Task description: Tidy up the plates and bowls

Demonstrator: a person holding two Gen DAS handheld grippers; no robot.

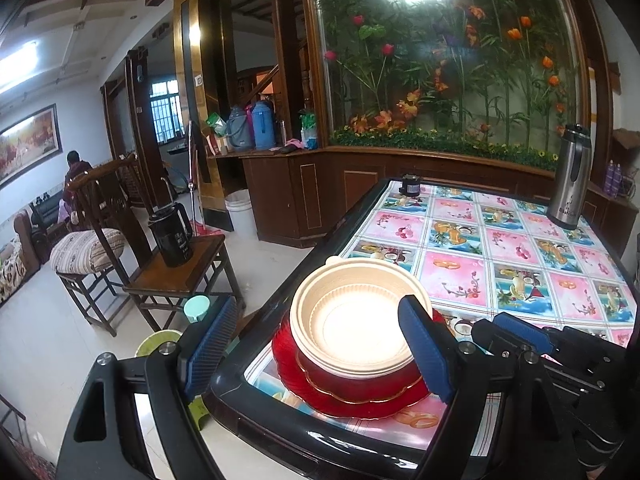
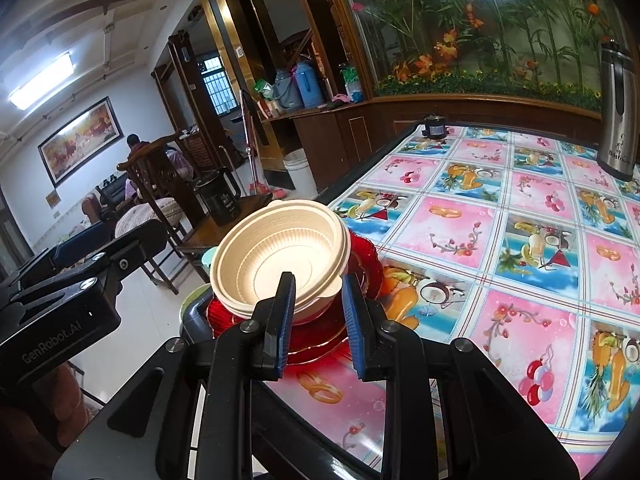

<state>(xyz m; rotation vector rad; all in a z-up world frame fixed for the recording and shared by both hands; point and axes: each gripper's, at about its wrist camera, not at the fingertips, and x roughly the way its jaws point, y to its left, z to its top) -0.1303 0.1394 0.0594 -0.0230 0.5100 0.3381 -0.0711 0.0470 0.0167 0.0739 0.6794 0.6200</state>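
The tabletop (image 2: 500, 240), covered in a fruit-patterned cloth, carries the whole stack at its near corner: a wide red plate (image 1: 308, 392) lies flat on the cloth, a smaller red dish (image 1: 360, 384) sits on it, and the cream bowls (image 2: 280, 248), nested together, rest on top. A steel flask (image 1: 570, 178) stands well apart, at the corner across from the stack. The left gripper (image 1: 320, 352) has its fingers spread wide on either side of the stack, touching nothing. The right gripper (image 2: 318, 320) is at the near rim of the bowls with its fingers slightly parted; one finger (image 2: 280, 320) is just inside the rim and the other outside, and I cannot tell for sure that they press on it. The stack lies close to the tabletop's edge, so a nudge from either gripper could probably push it off. The light bowls may also tip if the rim is caught unevenly.
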